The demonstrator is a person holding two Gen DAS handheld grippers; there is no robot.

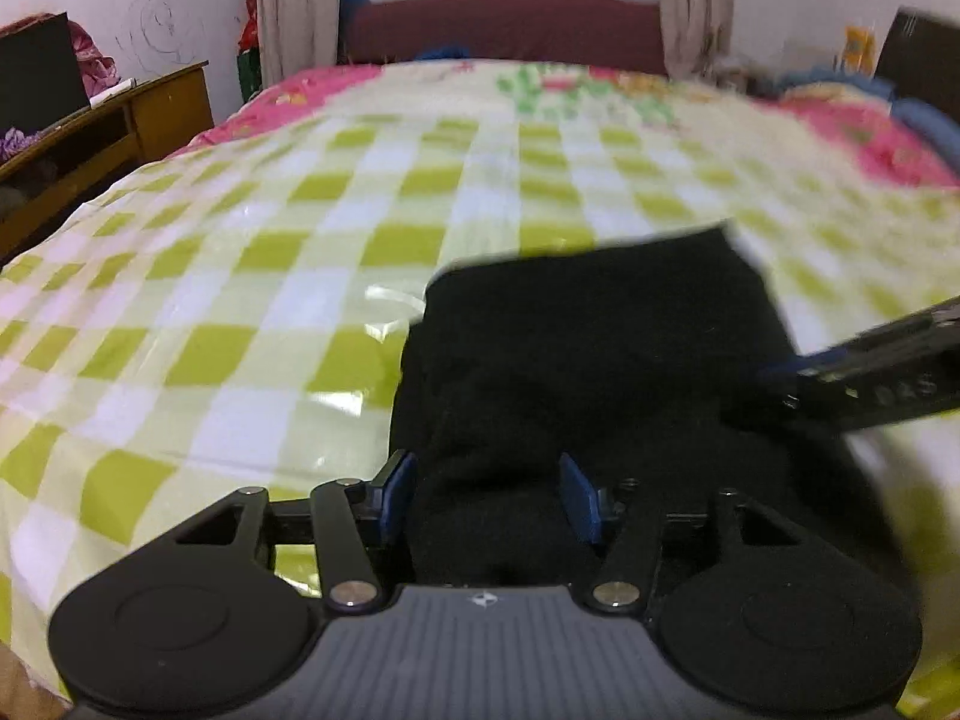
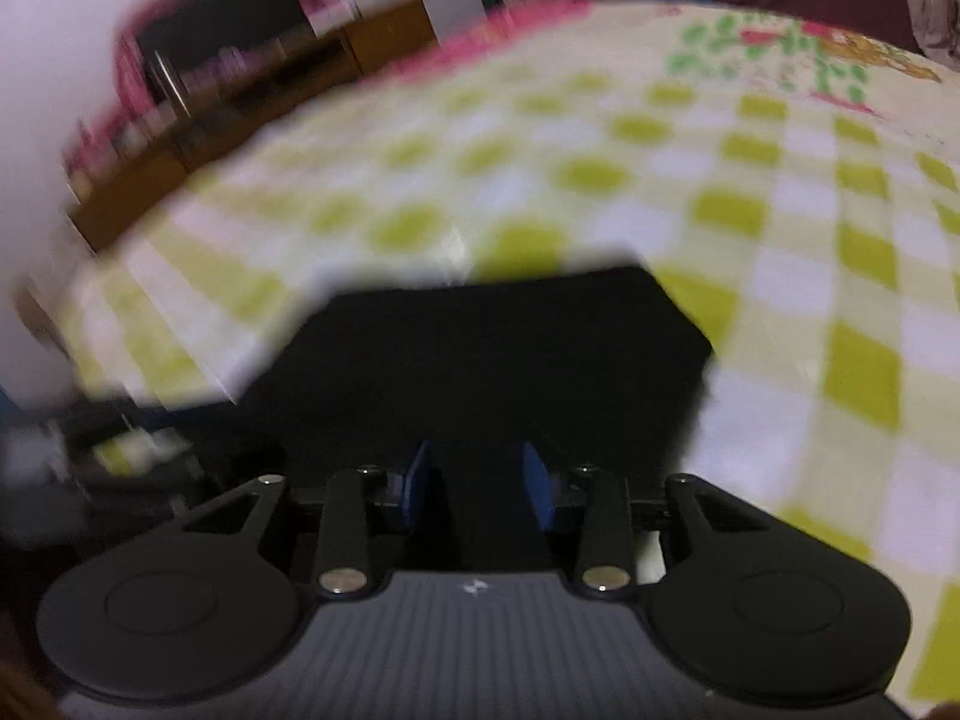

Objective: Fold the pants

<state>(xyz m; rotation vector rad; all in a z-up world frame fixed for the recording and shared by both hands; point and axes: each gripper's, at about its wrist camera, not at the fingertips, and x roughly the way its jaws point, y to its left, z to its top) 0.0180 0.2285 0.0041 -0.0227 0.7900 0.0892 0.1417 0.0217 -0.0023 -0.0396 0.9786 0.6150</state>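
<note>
The black pants [image 1: 588, 348] lie as a compact bundle on the bed [image 1: 240, 276], toward its near edge, on the checked cover. Black cloth bunches between the blue pads of the left gripper [image 1: 489, 495], whose jaws hold it, likely to carry a fold over. The right gripper [image 2: 477, 483] has cloth between its jaws too, though blur hides whether it is pinched.

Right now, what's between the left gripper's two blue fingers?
Black pants fabric bunches between the left gripper fingers, seen in the left wrist view.
</note>
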